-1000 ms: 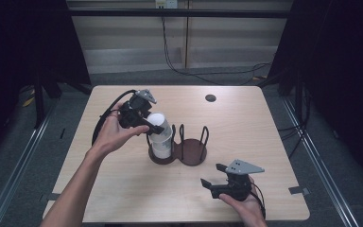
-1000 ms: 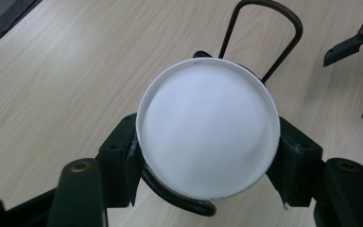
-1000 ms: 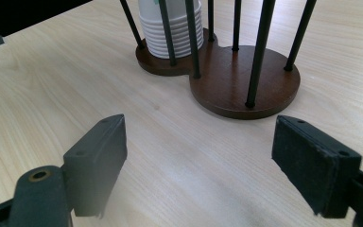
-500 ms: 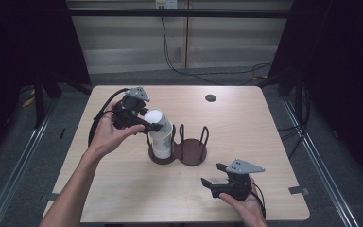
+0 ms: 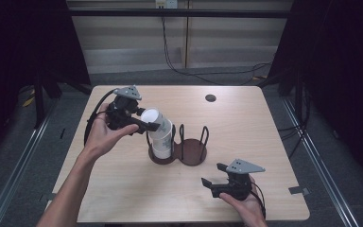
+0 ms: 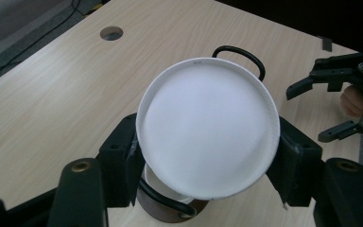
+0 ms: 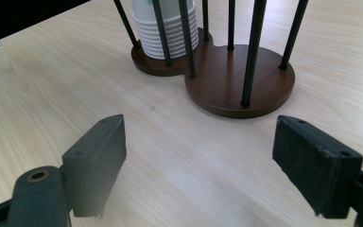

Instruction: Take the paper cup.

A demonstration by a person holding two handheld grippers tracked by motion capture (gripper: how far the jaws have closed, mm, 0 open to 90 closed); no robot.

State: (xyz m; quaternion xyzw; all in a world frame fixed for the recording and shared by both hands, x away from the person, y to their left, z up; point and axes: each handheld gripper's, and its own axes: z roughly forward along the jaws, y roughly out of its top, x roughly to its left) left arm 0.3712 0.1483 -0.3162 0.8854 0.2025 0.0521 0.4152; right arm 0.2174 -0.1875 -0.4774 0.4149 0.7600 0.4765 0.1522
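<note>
I have the white paper cup (image 6: 208, 130) gripped at its rim between the jaws of my left tongs (image 5: 147, 126), tilted and just above the stack of white paper cups (image 5: 162, 144) that sits in the left ring of the dark wooden two-ring holder with black wire posts (image 5: 189, 150), mid-bench. The holder's right ring lies bare. My right tongs (image 7: 212, 161) hang released, jaws wide apart, low over the light wooden bench (image 5: 264, 132) at the near right.
</note>
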